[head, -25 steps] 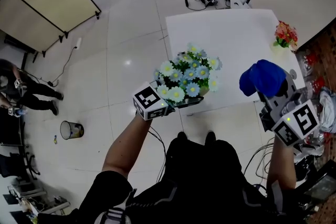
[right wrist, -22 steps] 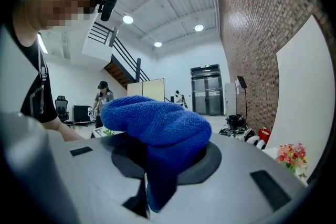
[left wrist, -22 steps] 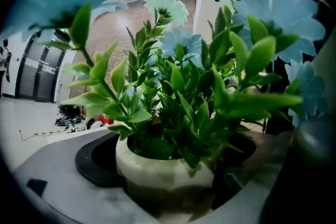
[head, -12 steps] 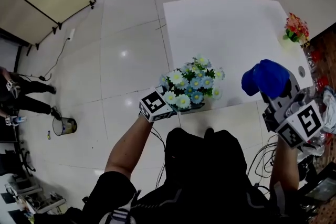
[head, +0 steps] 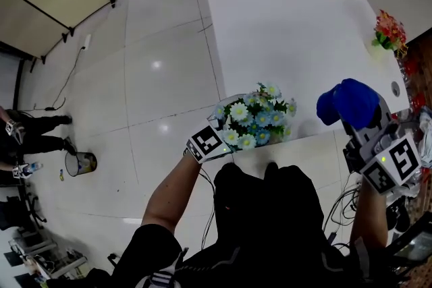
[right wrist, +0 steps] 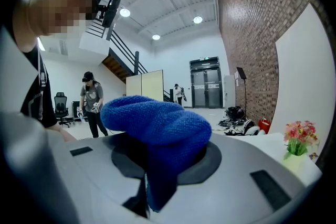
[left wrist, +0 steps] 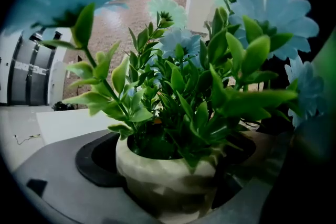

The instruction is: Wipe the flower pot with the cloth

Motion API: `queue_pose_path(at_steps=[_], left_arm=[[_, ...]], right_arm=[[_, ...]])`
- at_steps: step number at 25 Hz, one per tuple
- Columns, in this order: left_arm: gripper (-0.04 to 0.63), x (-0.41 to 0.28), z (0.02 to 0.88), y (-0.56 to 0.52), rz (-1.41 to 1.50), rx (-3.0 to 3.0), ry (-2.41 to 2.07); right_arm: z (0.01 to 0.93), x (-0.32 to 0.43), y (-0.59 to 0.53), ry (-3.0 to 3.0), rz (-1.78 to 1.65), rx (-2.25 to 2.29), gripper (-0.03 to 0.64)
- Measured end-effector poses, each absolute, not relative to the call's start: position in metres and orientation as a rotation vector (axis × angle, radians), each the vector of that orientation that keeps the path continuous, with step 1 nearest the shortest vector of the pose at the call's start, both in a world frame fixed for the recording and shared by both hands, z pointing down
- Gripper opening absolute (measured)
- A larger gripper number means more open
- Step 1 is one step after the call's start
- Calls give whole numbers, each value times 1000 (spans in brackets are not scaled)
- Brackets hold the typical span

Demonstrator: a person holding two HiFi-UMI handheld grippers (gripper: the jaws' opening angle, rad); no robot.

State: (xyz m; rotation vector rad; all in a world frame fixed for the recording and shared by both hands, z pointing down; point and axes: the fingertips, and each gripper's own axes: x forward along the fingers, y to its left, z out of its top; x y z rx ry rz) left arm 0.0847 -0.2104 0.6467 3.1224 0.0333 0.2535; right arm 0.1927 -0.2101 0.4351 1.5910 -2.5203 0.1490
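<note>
Above the near edge of the white worktop (head: 290,30), the flower pot (left wrist: 163,170) is held aloft in the left gripper (head: 217,140), whose jaws are spread to the pot's width and press on its sides. Over the past second the pot has drifted slightly back from the worktop toward the person's body. The right gripper (head: 364,131), off the worktop's near right corner, has barely shifted. Its jaws are pinched narrow on the blue cloth (head: 347,103). The gap between cloth and pot looks much the same as before, so the wiping has probably not begun and the two still have to be brought together. The pot is a small, pale cream bowl with a faceted, faintly mottled wall that appears hard and smooth. Stiff, glossy green leaves rise from it, topped by a dome of pale blue and white daisy-like flowers (head: 255,119) that hides the pot from above. The cloth is a nubbly, looped fabric bunched into a rounded lump, with a fold trailing down between the jaws.
</note>
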Motion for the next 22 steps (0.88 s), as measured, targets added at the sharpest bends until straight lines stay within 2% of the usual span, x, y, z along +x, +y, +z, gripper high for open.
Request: queue_pose_path(at_steps=[18, 22], left_arm=[[549, 87, 652, -202, 280, 3199, 39], [578, 79, 659, -202, 310, 3194, 39]], right_arm=[[440, 199, -223, -2470, 190, 1619, 91], [438, 199, -224, -2457, 215, 1613, 91]])
